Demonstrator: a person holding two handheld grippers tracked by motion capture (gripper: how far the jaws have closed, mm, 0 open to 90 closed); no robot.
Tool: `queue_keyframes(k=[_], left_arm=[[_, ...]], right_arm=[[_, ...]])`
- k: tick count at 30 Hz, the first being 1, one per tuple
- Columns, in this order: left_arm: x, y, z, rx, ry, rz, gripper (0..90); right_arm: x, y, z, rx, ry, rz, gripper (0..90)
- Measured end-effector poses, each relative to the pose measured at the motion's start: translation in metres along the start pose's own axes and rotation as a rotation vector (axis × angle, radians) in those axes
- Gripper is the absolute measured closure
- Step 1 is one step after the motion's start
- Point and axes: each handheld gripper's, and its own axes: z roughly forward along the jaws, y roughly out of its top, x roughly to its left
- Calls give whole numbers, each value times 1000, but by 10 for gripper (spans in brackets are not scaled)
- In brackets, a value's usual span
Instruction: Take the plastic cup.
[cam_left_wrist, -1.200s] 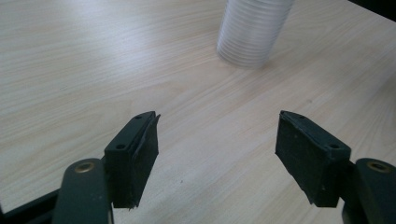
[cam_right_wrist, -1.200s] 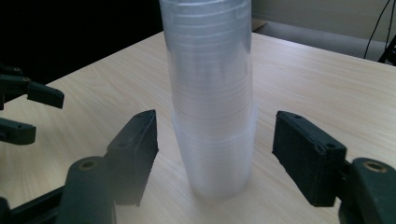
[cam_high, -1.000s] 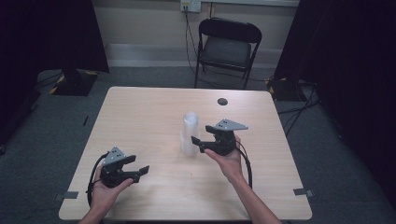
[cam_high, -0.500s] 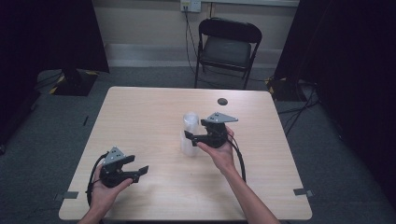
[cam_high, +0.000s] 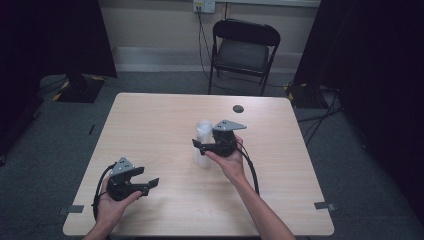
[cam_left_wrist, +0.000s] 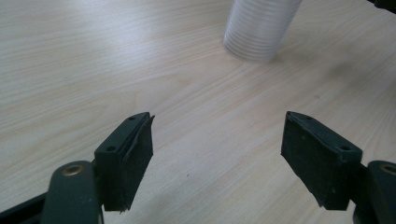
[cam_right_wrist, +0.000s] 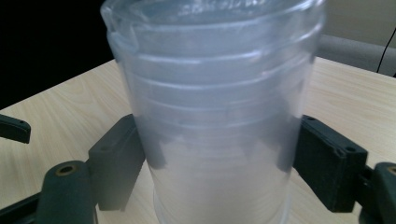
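A stack of clear plastic cups (cam_high: 202, 142) stands upright in the middle of the wooden table (cam_high: 150, 120). My right gripper (cam_high: 197, 146) reaches it from the right. In the right gripper view the stack (cam_right_wrist: 215, 130) sits between the jaws, which have just been closing, and both pads lie against its wall. My left gripper (cam_high: 148, 177) rests near the front left of the table, held in a hand. Its jaws stand wide open (cam_left_wrist: 217, 126) over bare wood, and the stack's base (cam_left_wrist: 259, 28) shows farther off.
A small black round object (cam_high: 238, 108) lies near the table's far edge. A black folding chair (cam_high: 243, 50) stands behind the table. Cables trail from both grippers toward the front edge.
The right gripper has moved left up to the cup stack, and its jaws now stand on both sides of it. The left gripper has not moved.
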Motion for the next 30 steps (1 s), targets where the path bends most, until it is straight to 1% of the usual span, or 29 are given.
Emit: queue_keyframes(k=[5,10,11,14,15,18,22,23,26,30], left_arm=[[0,0,0,-1,5,-1,249],[1,0,-1,-2,8,-3,249],[1,0,-1,-4,8,-1,249],[1,0,-1,-3,9,1,249],[2,0,-1,-1,12,4,250],[1,0,0,2,16,-1,252],[1,0,0,3,19,2,252],[1,0,0,4,18,-5,252],[1,0,0,8,24,1,253],[1,-1,0,8,25,0,257]], right_arm=[[1,0,6,8,0,-4,231],[0,-1,9,11,2,1,276],[-1,-1,10,11,3,8,290],[-2,-1,9,13,2,12,297],[-1,0,8,16,-1,2,299],[-1,0,8,16,-3,0,299],[-1,1,7,9,-4,-3,300],[-1,1,7,8,-3,-1,300],[-1,3,5,3,-4,1,301],[-1,5,4,2,-8,-7,303]])
